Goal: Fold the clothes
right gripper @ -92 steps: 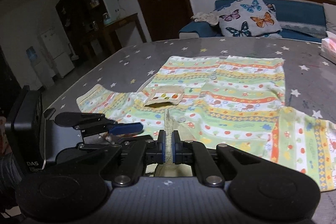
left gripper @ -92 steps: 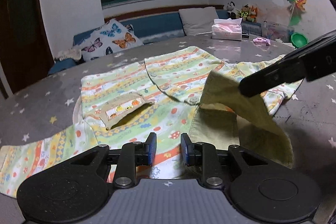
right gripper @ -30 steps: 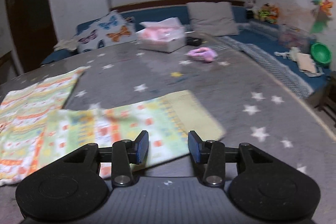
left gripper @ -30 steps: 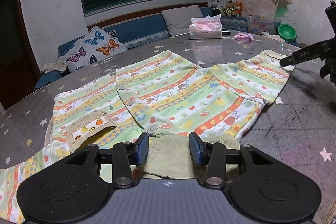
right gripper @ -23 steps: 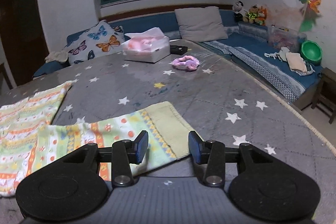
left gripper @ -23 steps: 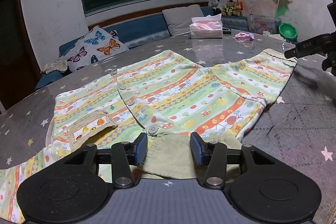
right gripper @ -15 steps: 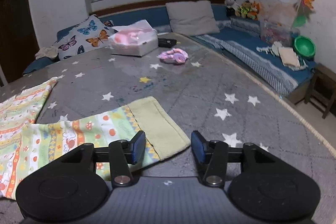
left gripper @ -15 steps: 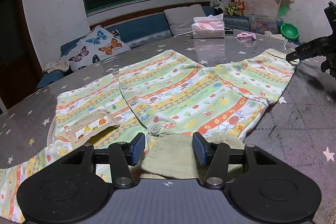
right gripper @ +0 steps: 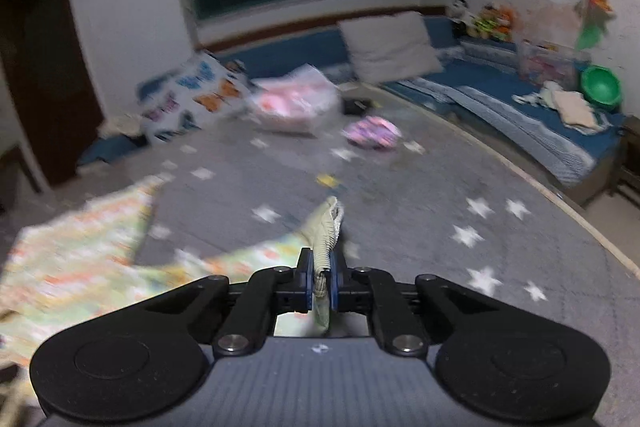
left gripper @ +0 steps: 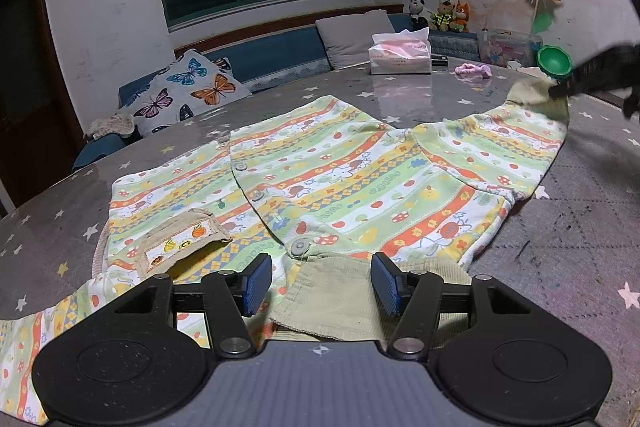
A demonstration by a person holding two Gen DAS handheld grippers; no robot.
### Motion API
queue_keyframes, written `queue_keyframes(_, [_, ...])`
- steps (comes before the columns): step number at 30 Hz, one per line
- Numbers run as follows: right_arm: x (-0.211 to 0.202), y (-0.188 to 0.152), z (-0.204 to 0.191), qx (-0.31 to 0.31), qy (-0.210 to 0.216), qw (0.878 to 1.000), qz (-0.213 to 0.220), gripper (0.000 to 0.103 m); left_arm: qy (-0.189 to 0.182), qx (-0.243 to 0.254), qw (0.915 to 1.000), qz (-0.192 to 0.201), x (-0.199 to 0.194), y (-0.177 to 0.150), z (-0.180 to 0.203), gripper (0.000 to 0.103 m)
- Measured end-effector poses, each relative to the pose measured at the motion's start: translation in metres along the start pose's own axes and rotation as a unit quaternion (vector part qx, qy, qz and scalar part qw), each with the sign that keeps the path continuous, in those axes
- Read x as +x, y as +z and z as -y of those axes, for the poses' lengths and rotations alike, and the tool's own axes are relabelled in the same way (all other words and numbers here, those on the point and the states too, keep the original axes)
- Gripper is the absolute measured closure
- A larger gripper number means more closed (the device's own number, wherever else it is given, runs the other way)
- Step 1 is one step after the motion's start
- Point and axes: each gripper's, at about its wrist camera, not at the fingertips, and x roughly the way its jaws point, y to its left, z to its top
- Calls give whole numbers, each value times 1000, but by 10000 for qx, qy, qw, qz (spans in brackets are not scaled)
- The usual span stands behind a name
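Note:
A child's striped, patterned shirt (left gripper: 344, 171) lies spread, front up, on the grey star-print table (left gripper: 560, 235). My left gripper (left gripper: 320, 283) is open and empty, its jaws either side of the yellow-green ribbed collar (left gripper: 340, 299) at the near edge. My right gripper (right gripper: 320, 281) is shut on the yellow-green sleeve cuff (right gripper: 326, 231) and holds it lifted off the table. In the left wrist view the right gripper (left gripper: 560, 91) shows at the far right, pinching that cuff (left gripper: 532, 95). The right wrist view is blurred by motion.
A pink tissue pack (left gripper: 400, 57), a small dark box (left gripper: 440, 61) and a pink hair tie (left gripper: 474, 70) lie at the table's far side. A blue sofa (left gripper: 260, 61) with cushions runs behind. The table's curved edge (right gripper: 560, 203) is to the right.
My right gripper has shut on the sleeve cuff and lifted it off the table. My left gripper has stayed open over the collar.

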Motion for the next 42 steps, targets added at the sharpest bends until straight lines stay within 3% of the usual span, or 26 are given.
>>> queue_keyframes(6, [-27, 27, -49, -157, 1017, 9944, 244, 96, 17, -48, 10000, 39, -5, -2, -1, 41])
queue_keyframes(12, [-53, 54, -99, -322, 2022, 9777, 470, 96, 64, -126, 9998, 152, -15, -5, -7, 38])
queue_keyframes(18, [-39, 53, -172, -781, 2729, 9586, 204, 96, 174, -262, 9992, 253, -27, -10, -16, 36])
queue_keyframes(22, [-17, 39, -210, -945, 2975, 9500, -74, 96, 288, -353, 9986, 276, -34, -15, -24, 33])
queue_keyframes(26, [5, 15, -237, -1108, 3120, 9426, -446, 92, 418, -466, 9977, 242, -38, -21, -33, 32])
queue_keyframes(31, [13, -1, -239, -1254, 3122, 9388, -741, 80, 566, -574, 9966, 187, -41, -26, -44, 31])
queue_keyframes(40, [29, -20, -190, -1808, 2020, 9559, -1127, 77, 607, -798, 9946, 283, -44, -18, -59, 32])
queue_keyframes(42, [35, -27, -177, -1720, 1864, 9592, -1249, 77, 488, -804, 9952, 274, -40, -14, -58, 40])
